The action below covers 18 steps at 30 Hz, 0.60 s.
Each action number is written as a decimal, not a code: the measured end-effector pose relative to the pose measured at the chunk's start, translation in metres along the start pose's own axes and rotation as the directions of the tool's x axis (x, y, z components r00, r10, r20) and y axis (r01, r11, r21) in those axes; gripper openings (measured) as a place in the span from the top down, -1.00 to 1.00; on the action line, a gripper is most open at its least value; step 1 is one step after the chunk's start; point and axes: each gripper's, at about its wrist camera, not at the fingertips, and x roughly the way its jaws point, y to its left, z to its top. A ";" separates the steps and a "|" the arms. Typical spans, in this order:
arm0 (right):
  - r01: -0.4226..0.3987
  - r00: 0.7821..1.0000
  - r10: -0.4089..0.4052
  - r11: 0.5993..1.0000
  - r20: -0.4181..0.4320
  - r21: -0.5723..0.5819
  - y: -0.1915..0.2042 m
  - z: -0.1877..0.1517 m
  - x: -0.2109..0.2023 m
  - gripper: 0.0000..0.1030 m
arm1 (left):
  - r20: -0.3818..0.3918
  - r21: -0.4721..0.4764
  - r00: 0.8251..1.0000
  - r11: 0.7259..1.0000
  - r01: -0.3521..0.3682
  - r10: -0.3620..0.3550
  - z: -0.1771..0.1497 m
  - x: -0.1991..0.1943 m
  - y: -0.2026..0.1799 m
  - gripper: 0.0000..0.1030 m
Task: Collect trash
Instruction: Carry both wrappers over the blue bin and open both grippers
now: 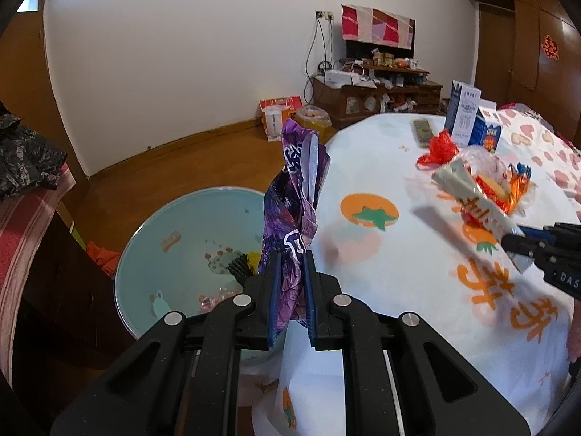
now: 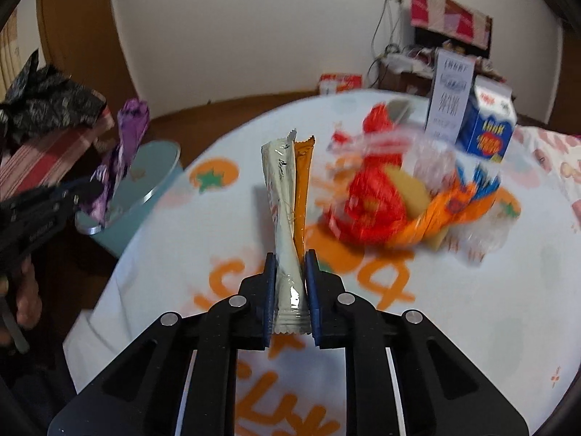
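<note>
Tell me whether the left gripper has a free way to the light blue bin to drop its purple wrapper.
Probably yes. The left gripper, shut on the purple wrapper, is beside the table edge, with the light blue bin open just below and nothing between.

We cannot make out the heap of wrappers (image 2: 406,196) in the right wrist view: it is smeared by blur. The left gripper (image 2: 54,203) is cut off by the frame's edge there, the hand (image 2: 21,290) half shown. In the left view, the bin (image 1: 189,254) is partly hidden behind the purple wrapper (image 1: 294,210).
</note>
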 end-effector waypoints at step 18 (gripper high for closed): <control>0.035 0.987 -0.027 0.998 0.160 -0.048 0.030 0.047 0.019 0.68 | 0.042 -0.054 0.998 0.997 -0.049 0.051 0.014 -0.007 0.024 0.77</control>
